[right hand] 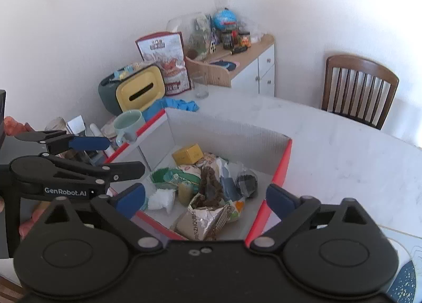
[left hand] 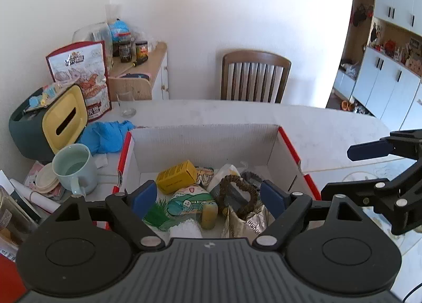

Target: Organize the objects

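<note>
Left hand-held gripper (left hand: 209, 198) spread, empty, above cardboard box (left hand: 203, 142) of clutter.

Box (left hand: 286, 142): white corrugated inside, red along rim and outer walls. In it: yellow carton (left hand: 176, 176), dark brown beaded ring (left hand: 238, 193), pouch (left hand: 191, 201) with green-and-white cartoon print, crumpled silver foil bag (right hand: 208, 217), white lump (right hand: 161, 198).

My tongs: black frames, blue pads (left hand: 144, 196) on the left pair; same blue on the right pair (right hand: 281, 201).

Bench (left hand: 237, 113): pale, whitish. On it: mint-green mug (left hand: 75, 168), blue gloves (left hand: 106, 135), tissue holder (left hand: 64, 119) with yellow face and dark teal body, red-bordered printed bag (left hand: 81, 73).

Chair (left hand: 254, 76): brown wood.
</note>
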`<state>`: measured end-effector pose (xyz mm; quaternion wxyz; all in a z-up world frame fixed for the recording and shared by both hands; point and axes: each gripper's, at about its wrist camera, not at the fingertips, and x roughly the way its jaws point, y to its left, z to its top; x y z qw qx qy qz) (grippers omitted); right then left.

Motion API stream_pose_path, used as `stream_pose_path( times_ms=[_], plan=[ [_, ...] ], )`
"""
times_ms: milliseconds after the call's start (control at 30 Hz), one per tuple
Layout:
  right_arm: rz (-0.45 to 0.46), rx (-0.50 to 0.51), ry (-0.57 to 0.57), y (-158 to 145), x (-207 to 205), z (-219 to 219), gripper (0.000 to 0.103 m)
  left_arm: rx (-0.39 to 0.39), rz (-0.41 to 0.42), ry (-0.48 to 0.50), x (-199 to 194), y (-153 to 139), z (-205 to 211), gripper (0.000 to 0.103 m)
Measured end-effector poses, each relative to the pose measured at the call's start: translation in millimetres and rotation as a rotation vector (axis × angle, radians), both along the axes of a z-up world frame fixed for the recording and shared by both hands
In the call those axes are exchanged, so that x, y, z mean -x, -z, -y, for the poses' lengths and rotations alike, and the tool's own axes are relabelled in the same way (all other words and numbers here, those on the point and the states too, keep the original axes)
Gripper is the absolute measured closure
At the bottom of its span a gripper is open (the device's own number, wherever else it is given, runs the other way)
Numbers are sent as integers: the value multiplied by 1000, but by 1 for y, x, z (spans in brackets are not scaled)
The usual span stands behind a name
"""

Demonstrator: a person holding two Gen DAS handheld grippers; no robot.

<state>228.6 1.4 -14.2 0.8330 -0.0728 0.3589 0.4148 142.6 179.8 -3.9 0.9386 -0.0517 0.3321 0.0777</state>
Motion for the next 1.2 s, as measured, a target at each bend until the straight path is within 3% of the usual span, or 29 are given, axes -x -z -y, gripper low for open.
stream_pose_path(
  times_ms=[367, 833, 1200],
  plan=[
    [41, -47, 24, -4, 16, 18, 1, -4, 46, 6, 19, -9, 14, 2],
    [77, -66, 44, -2, 29, 32, 1, -38, 96, 25, 34, -11, 33, 1],
    [56, -75, 72, 6, 34, 41, 1, -40, 103, 30, 37, -7, 42, 1]
  ],
)
